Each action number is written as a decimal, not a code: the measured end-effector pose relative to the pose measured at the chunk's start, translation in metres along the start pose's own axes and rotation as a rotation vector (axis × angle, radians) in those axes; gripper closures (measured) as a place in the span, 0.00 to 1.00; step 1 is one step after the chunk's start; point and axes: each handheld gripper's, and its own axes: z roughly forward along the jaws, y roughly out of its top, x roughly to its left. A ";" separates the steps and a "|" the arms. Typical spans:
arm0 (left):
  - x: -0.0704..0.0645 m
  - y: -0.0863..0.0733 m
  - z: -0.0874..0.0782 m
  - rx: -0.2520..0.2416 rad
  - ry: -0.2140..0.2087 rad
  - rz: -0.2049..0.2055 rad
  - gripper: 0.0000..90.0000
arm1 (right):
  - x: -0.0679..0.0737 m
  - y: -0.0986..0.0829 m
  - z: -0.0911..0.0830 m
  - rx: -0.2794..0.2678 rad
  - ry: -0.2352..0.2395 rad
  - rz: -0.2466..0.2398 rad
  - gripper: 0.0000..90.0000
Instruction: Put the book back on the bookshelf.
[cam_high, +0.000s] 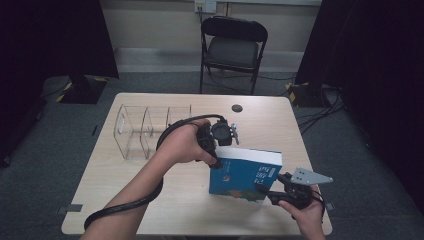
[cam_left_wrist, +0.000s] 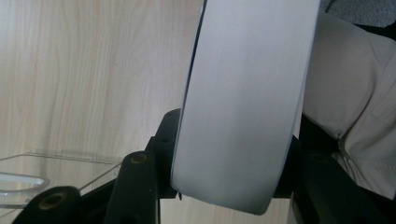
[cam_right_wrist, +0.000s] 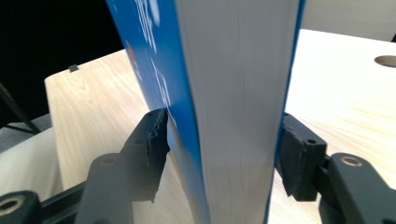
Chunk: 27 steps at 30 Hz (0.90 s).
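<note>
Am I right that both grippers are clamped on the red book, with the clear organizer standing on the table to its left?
Not quite: the book is blue, not red, as the high view and the right gripper view show. The rest holds: the left gripper and right gripper both clamp it, and the clear organizer stands on the table to its left.

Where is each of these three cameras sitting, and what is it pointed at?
High view: above the person's side, looking forward and down on the table; both forearms, left hand-held gripper, right hand-held gripper.
Left gripper view: rides that gripper, faces the book page edge; black jaws, a trouser leg.
Right gripper view: rides the other, faces the book's pages and blue cover; black jaws.
Shared: the book, the table.
</note>
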 end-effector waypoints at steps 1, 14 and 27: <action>0.000 0.000 0.000 -0.003 -0.001 0.014 0.64 | -0.001 -0.002 0.000 -0.001 -0.002 -0.006 0.47; 0.001 0.007 0.010 0.017 0.015 0.041 0.59 | -0.005 -0.004 0.000 -0.018 0.009 -0.010 0.50; 0.002 0.014 0.026 0.039 -0.053 0.025 0.60 | -0.003 -0.006 -0.001 -0.023 0.015 -0.010 0.50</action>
